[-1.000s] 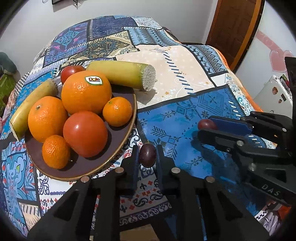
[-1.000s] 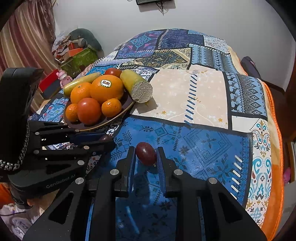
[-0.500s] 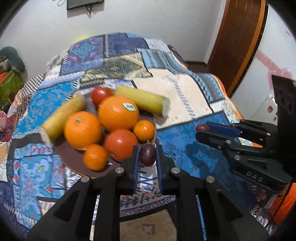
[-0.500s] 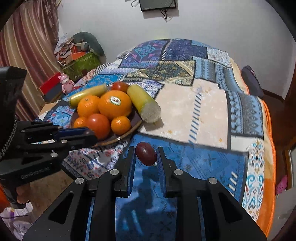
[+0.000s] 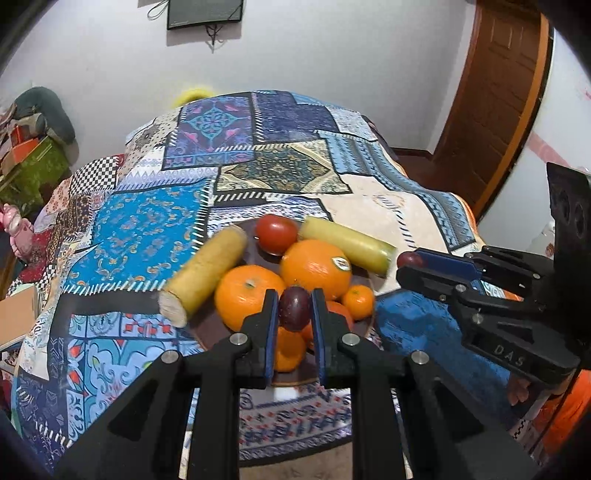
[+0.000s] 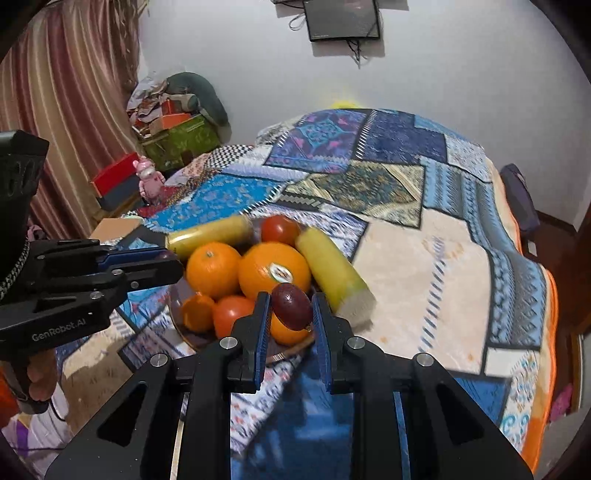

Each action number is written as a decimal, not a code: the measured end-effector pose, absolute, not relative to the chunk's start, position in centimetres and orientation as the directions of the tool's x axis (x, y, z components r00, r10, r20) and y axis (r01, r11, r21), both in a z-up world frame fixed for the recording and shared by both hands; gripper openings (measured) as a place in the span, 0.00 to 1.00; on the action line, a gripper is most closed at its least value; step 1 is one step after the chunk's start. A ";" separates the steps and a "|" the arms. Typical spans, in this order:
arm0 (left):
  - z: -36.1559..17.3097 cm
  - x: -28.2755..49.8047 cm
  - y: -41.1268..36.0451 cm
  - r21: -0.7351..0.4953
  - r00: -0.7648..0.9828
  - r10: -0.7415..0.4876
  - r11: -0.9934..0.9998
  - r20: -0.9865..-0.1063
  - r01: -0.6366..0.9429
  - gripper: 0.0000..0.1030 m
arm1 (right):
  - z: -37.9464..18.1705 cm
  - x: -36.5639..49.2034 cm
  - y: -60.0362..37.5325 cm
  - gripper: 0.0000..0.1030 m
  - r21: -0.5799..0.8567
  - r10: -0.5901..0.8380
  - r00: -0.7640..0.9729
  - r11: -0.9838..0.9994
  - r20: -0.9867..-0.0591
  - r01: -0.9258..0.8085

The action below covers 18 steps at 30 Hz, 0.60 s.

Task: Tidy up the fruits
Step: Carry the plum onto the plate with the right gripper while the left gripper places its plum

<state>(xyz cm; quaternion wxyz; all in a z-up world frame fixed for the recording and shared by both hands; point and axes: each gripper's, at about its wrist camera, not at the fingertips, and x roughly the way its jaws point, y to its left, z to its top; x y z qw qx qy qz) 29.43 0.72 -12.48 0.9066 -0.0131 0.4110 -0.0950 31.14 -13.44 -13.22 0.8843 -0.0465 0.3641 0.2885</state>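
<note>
A brown plate [image 5: 207,326] on the patchwork bedspread holds oranges [image 5: 314,267], tomatoes [image 5: 276,234] and small mandarins [image 5: 357,301], with two yellow-green cut stalks [image 5: 207,271] leaning on its rim. My left gripper [image 5: 294,314] is shut on a dark purple plum [image 5: 294,308] held above the plate's near side. My right gripper [image 6: 290,312] is shut on a second dark plum [image 6: 291,305], also above the plate [image 6: 288,355]. The right gripper shows at the right of the left wrist view [image 5: 410,264], the left gripper at the left of the right wrist view [image 6: 162,260].
The bedspread [image 6: 424,206] covers a bed that drops off at the near edge. A wooden door [image 5: 495,99] stands at the right. Boxes and a green bag [image 6: 177,136] sit by a curtain at the left. A dark screen [image 6: 343,18] hangs on the wall.
Both grippers have risen and pulled back, each still holding its plum, and now hang over the plate instead of low beside it. More of the bed and wall shows.
</note>
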 end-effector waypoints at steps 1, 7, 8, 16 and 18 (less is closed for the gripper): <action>-12.5 29.8 1.1 -0.098 0.648 -0.176 0.983 -0.741 0.155 0.16 | -13.2 31.4 -12.9 0.20 0.125 0.479 0.567 0.826 -0.670 -0.550; -12.7 31.3 2.6 -0.102 0.645 -0.172 0.984 -0.745 0.144 0.16 | -13.6 33.4 -10.0 0.20 0.133 0.501 0.548 0.807 -0.670 -0.575; -12.9 31.6 2.7 -0.103 0.644 -0.172 0.984 -0.746 0.143 0.16 | -13.7 33.6 -9.8 0.20 0.136 0.504 0.545 0.805 -0.670 -0.577; -13.7 33.8 3.7 -0.113 0.635 -0.178 0.983 -0.751 0.142 0.16 | -14.3 35.5 -7.2 0.20 0.123 0.509 0.530 0.790 -0.678 -0.601; -14.0 34.2 3.9 -0.118 0.631 -0.181 0.983 -0.754 0.141 0.16 | -14.5 35.8 -6.8 0.20 0.123 0.510 0.527 0.788 -0.680 -0.603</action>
